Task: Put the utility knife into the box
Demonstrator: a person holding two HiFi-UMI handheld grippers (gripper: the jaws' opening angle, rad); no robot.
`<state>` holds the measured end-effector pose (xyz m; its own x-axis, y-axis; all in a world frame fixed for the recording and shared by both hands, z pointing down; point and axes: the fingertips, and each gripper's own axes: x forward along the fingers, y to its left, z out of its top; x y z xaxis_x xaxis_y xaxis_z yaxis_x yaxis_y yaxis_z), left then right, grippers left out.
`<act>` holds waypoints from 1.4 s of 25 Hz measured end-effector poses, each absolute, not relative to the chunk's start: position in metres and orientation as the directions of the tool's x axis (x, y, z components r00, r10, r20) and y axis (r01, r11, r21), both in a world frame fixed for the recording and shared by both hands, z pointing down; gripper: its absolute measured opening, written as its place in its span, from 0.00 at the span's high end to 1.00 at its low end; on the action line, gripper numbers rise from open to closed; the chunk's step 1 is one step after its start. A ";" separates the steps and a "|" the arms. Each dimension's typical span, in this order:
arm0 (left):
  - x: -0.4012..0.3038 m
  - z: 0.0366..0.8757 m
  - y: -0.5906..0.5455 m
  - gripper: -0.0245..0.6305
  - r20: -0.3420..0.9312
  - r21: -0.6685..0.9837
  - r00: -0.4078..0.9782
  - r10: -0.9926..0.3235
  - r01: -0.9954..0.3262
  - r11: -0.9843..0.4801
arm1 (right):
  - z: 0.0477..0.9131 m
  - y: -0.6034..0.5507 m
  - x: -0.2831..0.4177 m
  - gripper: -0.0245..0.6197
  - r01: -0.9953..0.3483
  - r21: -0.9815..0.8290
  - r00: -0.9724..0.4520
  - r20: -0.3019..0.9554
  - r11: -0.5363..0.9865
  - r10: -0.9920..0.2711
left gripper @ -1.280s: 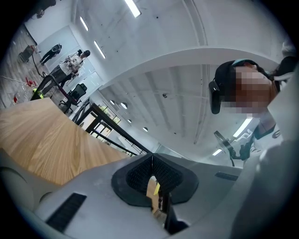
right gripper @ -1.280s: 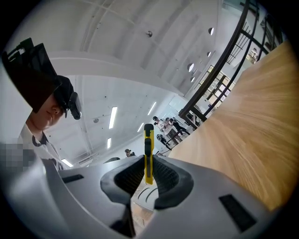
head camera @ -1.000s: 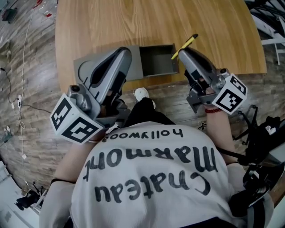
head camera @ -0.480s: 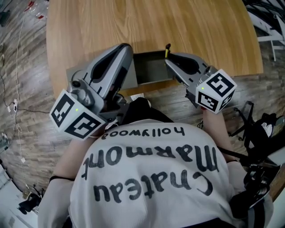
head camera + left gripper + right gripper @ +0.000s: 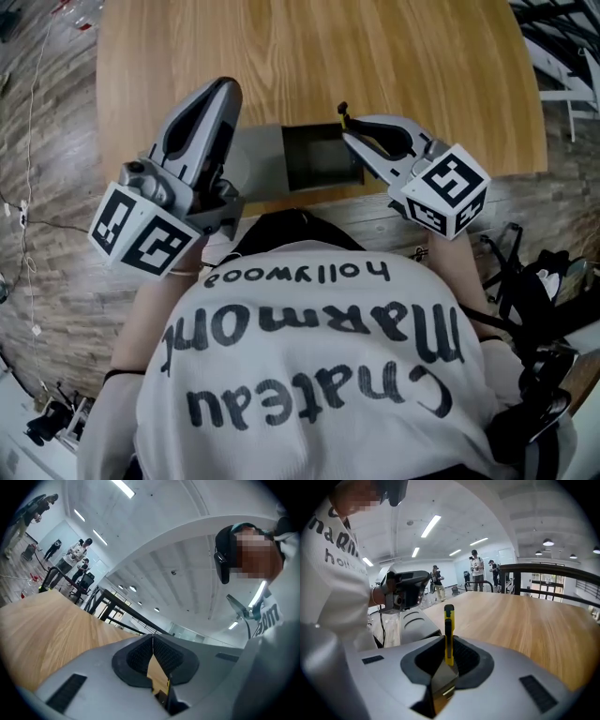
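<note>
I have the utility knife point(image 5: 449, 630) clamped in the right gripper point(image 5: 448, 660). The jaws press on its yellow handle and most of its length juts out past the tips. In the head view this gripper sits at the right-hand edge of the box point(image 5: 319, 159). The knife's end shows just over the box's far right corner, so it is above the rim and not yet inside. The box lies open near the front edge of the wooden table point(image 5: 394, 56), with its grey flap point(image 5: 253, 159) spread to the left. My left gripper point(image 5: 218, 89) hangs over that flap, left of the box, with its jaws closed together on nothing.

I judge this to be the positioning step. Next I need to bring the knife over the box's dark floor, lower and flatten it, then let go. A release from here could land it on the rim.
</note>
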<state>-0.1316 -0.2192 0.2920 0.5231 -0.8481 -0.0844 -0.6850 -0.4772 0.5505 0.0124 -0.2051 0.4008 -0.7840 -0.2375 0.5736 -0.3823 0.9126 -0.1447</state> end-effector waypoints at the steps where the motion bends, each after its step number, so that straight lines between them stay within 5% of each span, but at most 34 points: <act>1: -0.136 0.293 -0.223 0.95 -0.082 0.555 0.514 -0.854 -0.688 -0.468 | 0.398 -0.208 0.008 0.88 -0.371 -0.134 -0.784 0.576 0.919 -0.233; 14: -0.124 0.293 -0.206 0.95 -0.073 0.545 0.416 -0.906 -0.744 -0.386 | 0.401 -0.181 0.012 0.88 -0.187 -0.162 -0.779 0.625 0.969 -0.046; 22: -0.170 0.292 -0.157 0.95 -0.045 0.573 0.135 -0.990 -0.808 -0.136 | 0.432 -0.164 0.006 0.88 0.110 -0.090 -0.602 0.787 0.990 0.138; 35: -0.178 0.292 -0.130 0.95 -0.037 0.577 0.001 -0.999 -0.817 -0.022 | 0.477 -0.147 -0.015 0.88 0.439 -0.009 -0.313 0.936 0.898 0.163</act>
